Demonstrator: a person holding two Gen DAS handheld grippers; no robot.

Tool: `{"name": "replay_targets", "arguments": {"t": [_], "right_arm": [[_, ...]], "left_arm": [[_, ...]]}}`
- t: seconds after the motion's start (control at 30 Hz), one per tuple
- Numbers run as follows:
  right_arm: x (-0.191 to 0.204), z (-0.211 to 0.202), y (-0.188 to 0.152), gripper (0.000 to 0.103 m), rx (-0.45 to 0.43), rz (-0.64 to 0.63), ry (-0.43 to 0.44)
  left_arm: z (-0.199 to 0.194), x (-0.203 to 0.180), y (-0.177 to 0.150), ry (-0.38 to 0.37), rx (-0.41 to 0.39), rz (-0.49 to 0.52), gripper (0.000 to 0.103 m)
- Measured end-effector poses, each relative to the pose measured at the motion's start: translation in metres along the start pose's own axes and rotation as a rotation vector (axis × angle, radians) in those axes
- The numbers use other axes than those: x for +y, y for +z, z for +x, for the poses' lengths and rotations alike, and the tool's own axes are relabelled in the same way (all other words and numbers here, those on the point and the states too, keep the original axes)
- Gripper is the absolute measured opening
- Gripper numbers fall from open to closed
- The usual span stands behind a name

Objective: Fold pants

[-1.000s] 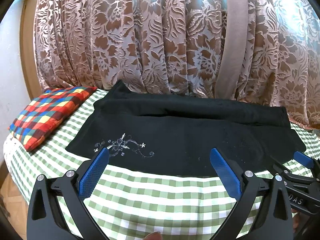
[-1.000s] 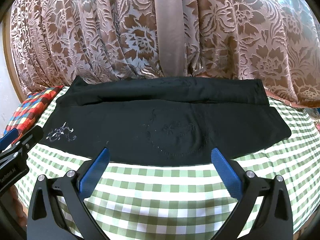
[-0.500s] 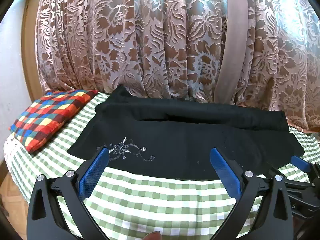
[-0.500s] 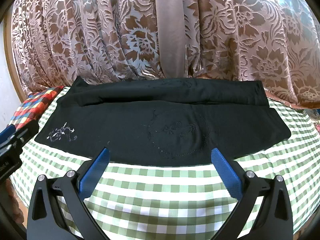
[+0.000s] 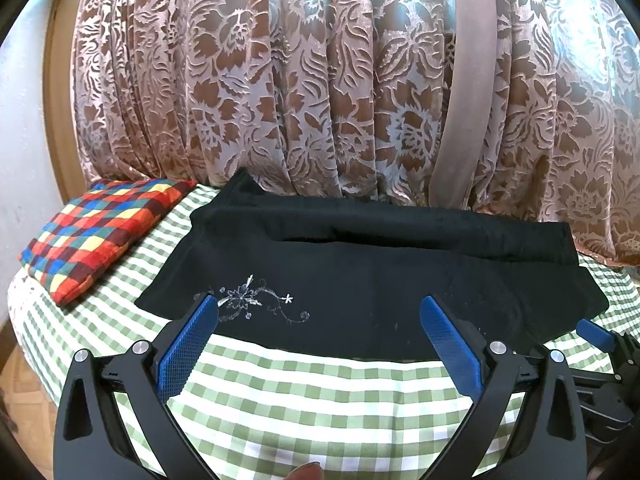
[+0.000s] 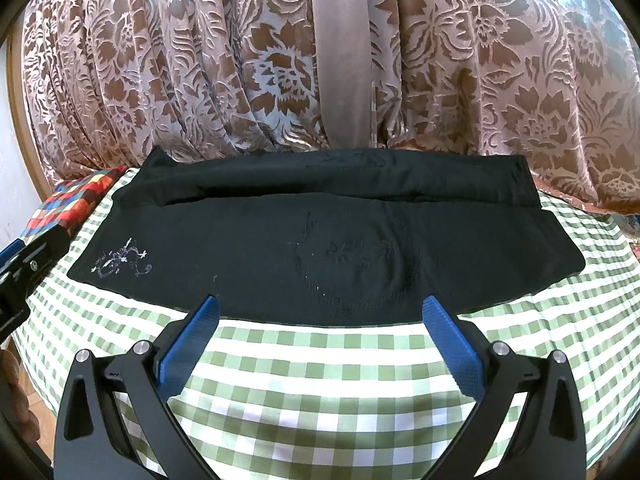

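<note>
Black pants (image 5: 372,272) (image 6: 320,236) lie flat across a green-and-white checked table, folded lengthwise, with a rolled fold along the far edge. White floral embroidery (image 5: 256,300) (image 6: 120,260) marks the left end. My left gripper (image 5: 318,312) hangs open just before the pants' near edge, close to the embroidery, holding nothing. My right gripper (image 6: 318,312) is open too, in front of the middle of the near edge, empty. Each gripper shows at the edge of the other's view: the right one (image 5: 600,344), the left one (image 6: 24,268).
A multicoloured checked cushion (image 5: 100,232) lies at the table's left end. A brown floral curtain (image 5: 320,80) hangs right behind the table. The checked tablecloth (image 6: 320,380) runs between the grippers and the pants. A fingertip (image 5: 304,472) shows at the bottom edge.
Both grippers have drawn back and risen slightly from the pants; the pants sit a little farther away in both views. The jaws stay open and the pants have not moved.
</note>
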State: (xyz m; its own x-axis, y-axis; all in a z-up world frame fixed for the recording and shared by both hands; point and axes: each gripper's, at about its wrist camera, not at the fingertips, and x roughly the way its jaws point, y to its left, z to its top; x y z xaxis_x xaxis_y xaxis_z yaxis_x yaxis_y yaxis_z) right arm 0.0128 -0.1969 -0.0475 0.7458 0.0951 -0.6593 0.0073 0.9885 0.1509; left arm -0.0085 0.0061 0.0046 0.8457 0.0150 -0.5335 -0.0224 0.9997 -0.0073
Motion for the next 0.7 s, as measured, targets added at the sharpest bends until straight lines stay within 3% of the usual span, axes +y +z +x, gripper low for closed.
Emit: {"name": "replay_targets", "arguments": {"t": [0.27,0.47,0.53,0.63,0.7], "right_arm": [[-0.006,0.008,-0.002,0.101,0.03,0.023,0.025],[-0.028,0.021,-0.01,0.101,0.121,0.128,0.171],[-0.037,0.025,-0.013,0.101,0.144,0.161,0.203],[-0.053,0.037,-0.02,0.101,0.217,0.28,0.363],[-0.06,0.044,-0.023,0.101,0.245,0.336,0.418]], "left_arm": [[0.013,0.0,-0.004,-0.019,0.048,-0.005,0.1],[0.045,0.022,-0.021,-0.184,0.201,-0.113,0.1],[0.055,0.033,-0.029,-0.19,0.232,-0.147,0.1],[0.067,0.055,-0.036,-0.209,0.26,-0.232,0.1],[0.076,0.076,-0.042,-0.219,0.273,-0.287,0.1]]}}
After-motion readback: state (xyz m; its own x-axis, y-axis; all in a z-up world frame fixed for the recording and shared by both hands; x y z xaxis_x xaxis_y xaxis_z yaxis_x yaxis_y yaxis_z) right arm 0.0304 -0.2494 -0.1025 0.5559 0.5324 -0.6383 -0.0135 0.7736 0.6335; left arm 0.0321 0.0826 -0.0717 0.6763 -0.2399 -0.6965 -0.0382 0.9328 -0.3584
